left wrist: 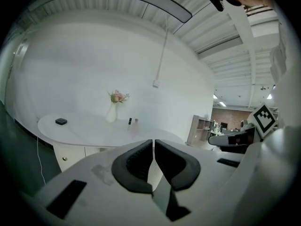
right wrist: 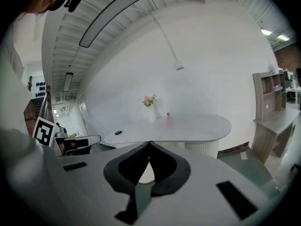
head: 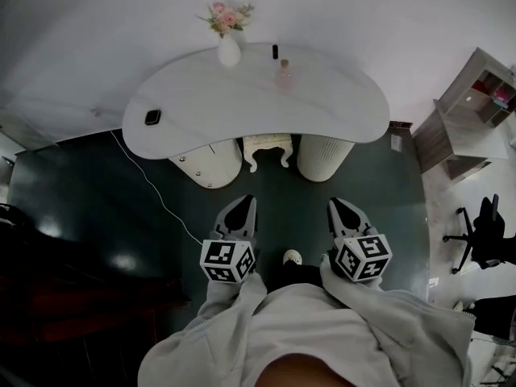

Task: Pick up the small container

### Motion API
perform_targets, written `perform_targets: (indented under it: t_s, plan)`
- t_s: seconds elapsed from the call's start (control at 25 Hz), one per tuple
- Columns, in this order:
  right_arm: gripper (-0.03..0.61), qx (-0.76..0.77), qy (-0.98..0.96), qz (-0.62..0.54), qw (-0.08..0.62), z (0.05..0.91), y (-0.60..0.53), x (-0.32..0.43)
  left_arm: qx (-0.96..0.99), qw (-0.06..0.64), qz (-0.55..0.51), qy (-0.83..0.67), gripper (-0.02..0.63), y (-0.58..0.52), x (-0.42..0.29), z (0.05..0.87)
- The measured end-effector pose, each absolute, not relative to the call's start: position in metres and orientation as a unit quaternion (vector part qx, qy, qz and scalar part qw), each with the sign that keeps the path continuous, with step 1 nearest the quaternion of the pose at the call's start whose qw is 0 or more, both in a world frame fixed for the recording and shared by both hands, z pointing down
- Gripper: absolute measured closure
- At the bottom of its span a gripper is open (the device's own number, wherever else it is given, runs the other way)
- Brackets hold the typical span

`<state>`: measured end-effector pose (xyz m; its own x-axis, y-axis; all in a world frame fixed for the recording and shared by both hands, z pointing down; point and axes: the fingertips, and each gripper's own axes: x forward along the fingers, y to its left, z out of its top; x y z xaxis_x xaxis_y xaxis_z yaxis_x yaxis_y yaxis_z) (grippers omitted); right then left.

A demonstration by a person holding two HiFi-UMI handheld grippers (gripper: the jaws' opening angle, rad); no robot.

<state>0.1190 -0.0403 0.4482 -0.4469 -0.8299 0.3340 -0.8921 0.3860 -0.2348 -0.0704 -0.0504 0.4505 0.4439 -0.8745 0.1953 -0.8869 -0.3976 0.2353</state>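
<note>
- Head view: I judge this to be the approach step. The left gripper [head: 244,204] and the right gripper [head: 340,206] hang side by side over the dark floor [head: 89,192], well short of the white table [head: 201,107].
- Both pairs of jaws are pressed together, with nothing between them.
- The small container [head: 284,74], pale pink, stands on the table to the right of the vase [head: 229,51].
- A dark little bottle [head: 275,52] stands between the vase and the container, further back.
- Next move, in my judgement: close on the table, spread one pair of jaws, and come in level, clear of the vase.
- Room: a black flat object [head: 152,117] lies well left of the vase, a stool [head: 267,147] stands under the table, and a shelf unit [head: 476,103] stands far right of the vase.
</note>
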Motion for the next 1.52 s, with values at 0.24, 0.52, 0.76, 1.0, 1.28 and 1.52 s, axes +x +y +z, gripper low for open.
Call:
perform_targets:
  t_s: [0.24,0.52,0.76,1.0,1.28,1.52]
  plan:
    - [0.528,0.507,-0.835,0.195,0.092,0.457,-0.064,0.124,0.83,0.162,0.019,-0.533,0.589,-0.072,-0.061,0.46]
    - [0.528,0.495,-0.839,0.204,0.099,0.467,-0.079,0.133,0.827,0.165,0.02,-0.536,0.589,-0.085,-0.048,0.466]
    - [0.528,0.49,-0.841,0.206,0.097,0.467,-0.075,0.135,0.823,0.162,0.019,-0.544,0.589,-0.081,-0.046,0.464]
    - [0.528,0.488,-0.84,0.215,0.1,0.474,-0.065,0.134,0.823,0.167,0.026,-0.542,0.589,-0.073,-0.043,0.471]
    - [0.528,0.501,-0.832,0.219,0.093,0.475,-0.077,0.143,0.827,0.168,0.033,-0.536,0.589,-0.088,-0.04,0.472]
    - [0.528,0.508,-0.828,0.222,0.089,0.475,-0.103,0.148,0.833,0.167,0.04,-0.526,0.589,-0.116,-0.032,0.472]
